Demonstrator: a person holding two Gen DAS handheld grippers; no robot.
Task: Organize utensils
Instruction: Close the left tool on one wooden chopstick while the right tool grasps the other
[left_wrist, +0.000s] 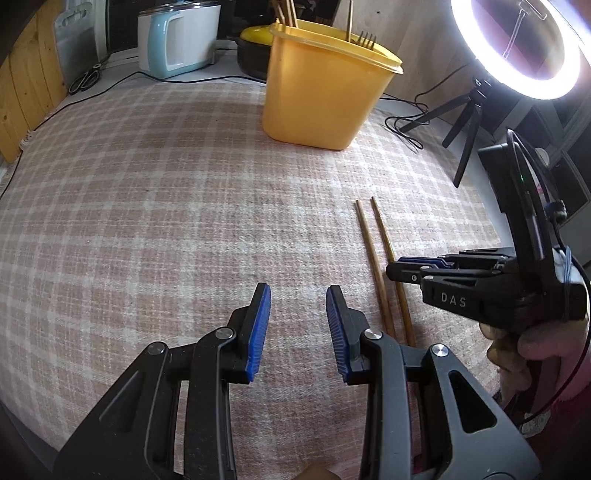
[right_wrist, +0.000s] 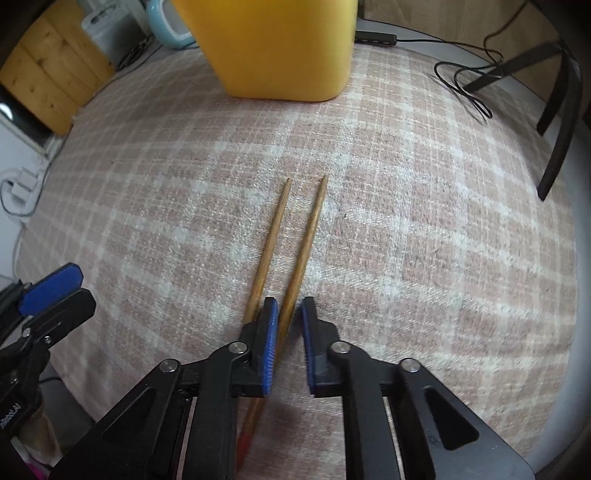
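Chopsticks (right_wrist: 295, 243) are what remains loose: two slim wooden sticks lie side by side on the checked cloth (left_wrist: 147, 206) covering the table, toward its near right part, their tapered tips pointing at the far edge and fanning slightly apart. They look smooth and brown, and the right wrist view shows a reddish tint on a butt end under the gripper. Well beyond them, near the far edge, stands the yellow container (left_wrist: 317, 92), already holding a fork (left_wrist: 366, 37) with tines up and several wooden sticks, so most of the sorting seems done and this pair looks like the last of it.

The right gripper (right_wrist: 289, 317) sits low over the thick ends; its fingers are narrowly parted, with the right-hand stick running into the gap between the pads and the other stick lying just outside the left pad. The pads do not look pressed onto the wood yet, so I judge the pick is about to happen, not made. The left gripper (left_wrist: 298, 310) hovers just beside the pair, fingers spread wide and holding nothing.

A ring light (left_wrist: 517, 48) on a tripod glares at the far right corner
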